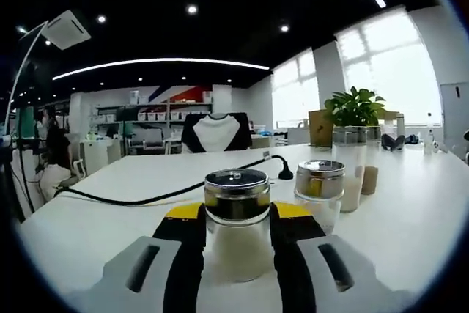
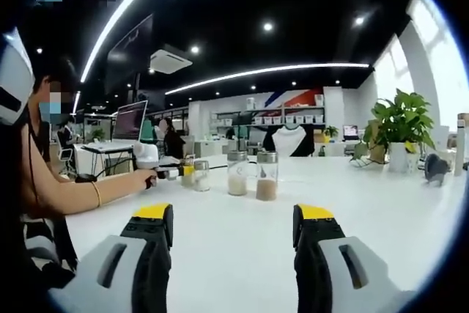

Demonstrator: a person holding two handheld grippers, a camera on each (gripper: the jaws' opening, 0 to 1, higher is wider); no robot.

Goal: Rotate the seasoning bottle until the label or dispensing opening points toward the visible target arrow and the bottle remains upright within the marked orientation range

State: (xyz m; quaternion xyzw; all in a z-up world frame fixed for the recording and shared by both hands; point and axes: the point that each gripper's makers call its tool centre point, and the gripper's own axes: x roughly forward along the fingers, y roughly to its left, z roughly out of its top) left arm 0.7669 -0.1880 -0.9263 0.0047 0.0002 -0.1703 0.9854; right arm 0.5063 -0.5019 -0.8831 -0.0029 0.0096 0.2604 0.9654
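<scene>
Left tongs (image 1: 237, 236) clasping upright seasoning bottle (image 1: 236, 223), right tongs (image 2: 233, 229) apart

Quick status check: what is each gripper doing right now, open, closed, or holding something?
Left gripper: shut on the seasoning bottle, jaws against both its sides.
Right gripper: open, nothing between its jaws, above the white table.

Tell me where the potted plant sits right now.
In the right gripper view, the potted plant stands at the table's far right. In the left gripper view it rises behind the tall seasoning bottles.
</scene>
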